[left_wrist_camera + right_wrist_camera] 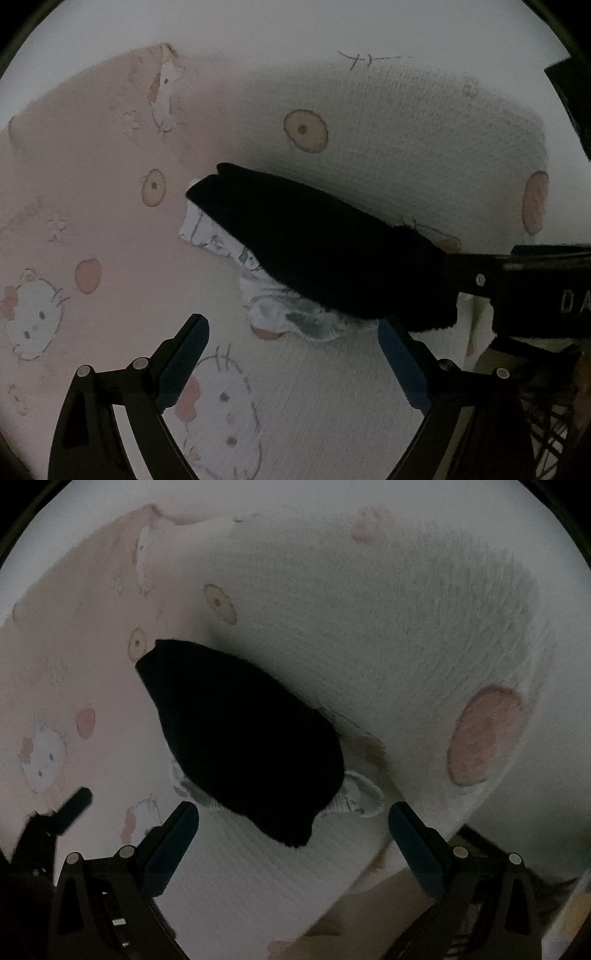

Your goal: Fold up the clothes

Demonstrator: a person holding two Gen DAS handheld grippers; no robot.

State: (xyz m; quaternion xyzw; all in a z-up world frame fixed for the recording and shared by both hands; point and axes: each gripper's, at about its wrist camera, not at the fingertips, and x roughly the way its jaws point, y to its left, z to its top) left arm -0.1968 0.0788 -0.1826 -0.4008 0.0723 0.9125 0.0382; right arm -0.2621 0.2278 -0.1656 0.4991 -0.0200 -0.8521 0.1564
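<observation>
A folded black garment [314, 251] [243, 746] lies on a smaller white printed garment [273, 310] [354, 797], whose edges poke out from under it. Both rest on a pink and white blanket with cartoon cats [388, 129] [369, 627]. My left gripper [295, 350] is open just short of the white garment, with nothing between its blue pads. My right gripper [293, 827] is open too, and the black garment's near end lies between its fingertips, untouched by either pad. The right gripper's body [535, 291] comes in from the right, beside the black garment.
The blanket's edge drops off at the lower right, over a brown surface [369, 915]. A dark wire-like frame [546, 424] sits low on the right. Part of the left gripper [74, 808] shows at the left of the right wrist view.
</observation>
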